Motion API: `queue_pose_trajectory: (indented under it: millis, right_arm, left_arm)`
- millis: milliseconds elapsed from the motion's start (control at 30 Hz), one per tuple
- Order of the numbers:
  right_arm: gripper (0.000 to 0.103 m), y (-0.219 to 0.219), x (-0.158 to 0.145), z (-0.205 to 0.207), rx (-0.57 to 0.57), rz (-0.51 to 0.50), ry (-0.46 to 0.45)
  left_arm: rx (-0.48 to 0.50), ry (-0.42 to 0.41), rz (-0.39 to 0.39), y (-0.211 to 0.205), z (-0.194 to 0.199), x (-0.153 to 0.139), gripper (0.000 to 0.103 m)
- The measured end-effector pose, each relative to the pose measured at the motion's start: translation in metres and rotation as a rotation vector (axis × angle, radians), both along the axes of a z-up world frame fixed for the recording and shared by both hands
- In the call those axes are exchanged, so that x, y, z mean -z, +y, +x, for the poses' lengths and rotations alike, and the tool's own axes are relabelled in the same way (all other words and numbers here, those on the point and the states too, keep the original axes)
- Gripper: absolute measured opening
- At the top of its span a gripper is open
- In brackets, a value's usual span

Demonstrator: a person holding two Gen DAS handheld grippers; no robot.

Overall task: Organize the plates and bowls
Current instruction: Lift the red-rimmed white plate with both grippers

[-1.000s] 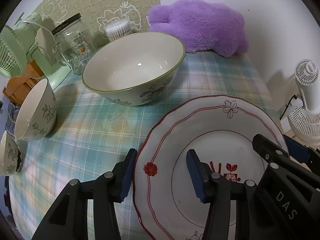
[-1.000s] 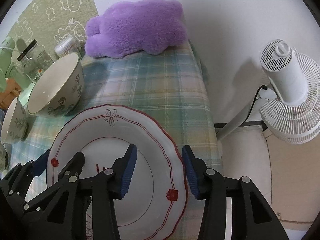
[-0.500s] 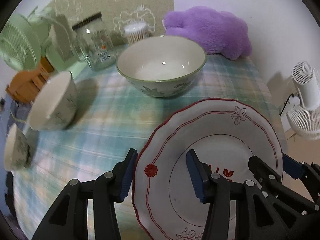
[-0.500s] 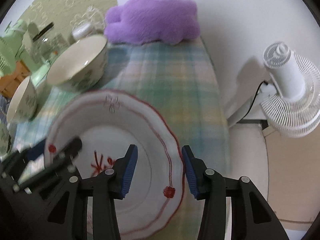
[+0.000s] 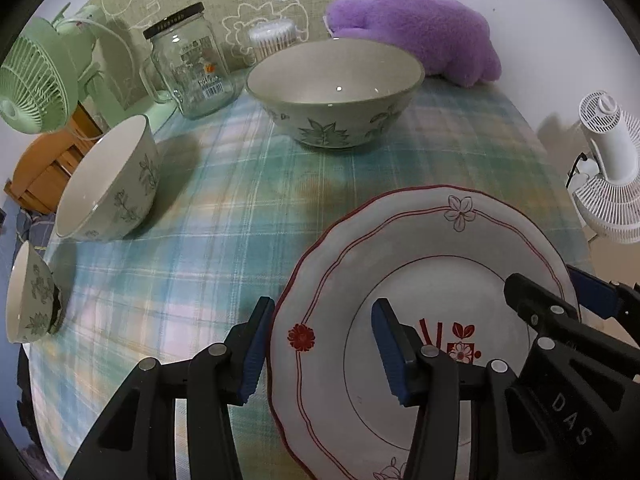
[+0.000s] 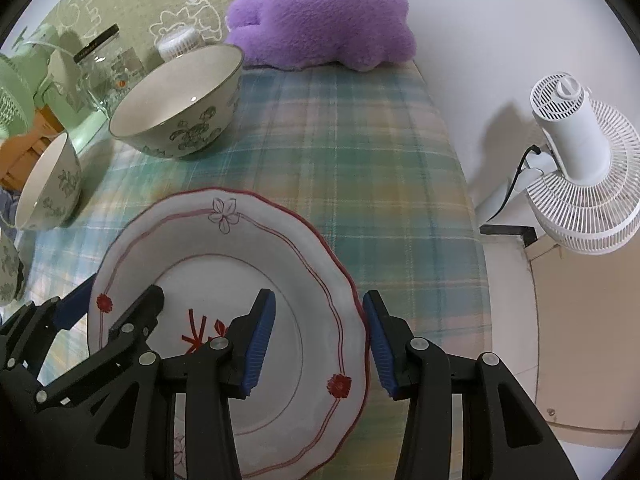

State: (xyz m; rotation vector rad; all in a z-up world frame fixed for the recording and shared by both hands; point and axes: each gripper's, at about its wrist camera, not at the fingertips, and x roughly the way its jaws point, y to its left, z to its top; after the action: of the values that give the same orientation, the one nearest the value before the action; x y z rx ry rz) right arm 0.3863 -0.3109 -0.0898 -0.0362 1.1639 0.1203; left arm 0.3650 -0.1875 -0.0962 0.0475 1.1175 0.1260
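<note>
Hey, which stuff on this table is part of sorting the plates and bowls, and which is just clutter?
Part of the job:
- white scalloped plate with red trim
- large leaf-patterned ceramic bowl
- medium leaf-patterned bowl
- small leaf-patterned bowl

Just lying about:
- purple plush toy
- glass jar with black lid
- green desk fan
- white fan

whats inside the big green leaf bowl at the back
Nothing shows inside the big bowl: the inner wall is bare cream with one light glint. Its near rim hides the very bottom, so something small and flat there cannot be excluded.
</note>
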Motion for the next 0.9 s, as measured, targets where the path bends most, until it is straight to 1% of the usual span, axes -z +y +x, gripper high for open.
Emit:
queue_pose_trajectory:
  millis: [67, 167, 200, 267, 300, 333, 367, 533, 633, 900]
  right_arm:
    - [0.049, 0.001, 0.001, 0.000, -0.003, -0.009, -0.002]
    - [0.049, -0.003, 0.007, -0.001, 0.003, -0.007, 0.027]
    - [0.049, -0.005, 0.010, -0.001, 0.010, -0.012, 0.041]
    - [0.049, -0.007, 0.010, -0.003, 0.014, -0.003, 0.031]
    - [0.049, -0.006, 0.010, -0.004, 0.011, -0.008, 0.026]
    - [0.048, -0.004, 0.009, -0.004, 0.003, -0.012, 0.020]
    - [0.042, -0.002, 0.009, -0.003, -0.010, -0.012, 0.019]
    - [0.043, 0.002, 0.006, -0.002, -0.009, -0.037, 0.015]
    - [0.043, 0.002, -0.003, -0.004, -0.007, -0.043, -0.002]
    - [0.043, -0.003, -0.041, -0.020, 0.027, -0.039, -0.058]
  left_arm:
    - [-0.007, -0.005, 0.004, 0.000, 0.001, 0.000, 0.052]
    - [-0.012, -0.019, -0.014, 0.000, 0.001, 0.001, 0.062]
    - [-0.009, -0.023, -0.024, 0.000, 0.001, 0.001, 0.063]
    - [-0.002, -0.025, -0.023, -0.001, 0.001, 0.002, 0.062]
    - [0.007, -0.027, -0.022, -0.003, 0.001, 0.001, 0.059]
    - [0.006, -0.024, -0.020, -0.004, 0.002, 0.001, 0.059]
    - [0.004, -0.021, -0.024, -0.003, 0.003, 0.001, 0.059]
    - [0.002, -0.012, -0.046, -0.002, 0.002, -0.003, 0.058]
    - [0.006, -0.029, -0.047, -0.004, -0.001, -0.013, 0.058]
    - [0.030, -0.081, -0.050, -0.010, -0.018, -0.050, 0.057]
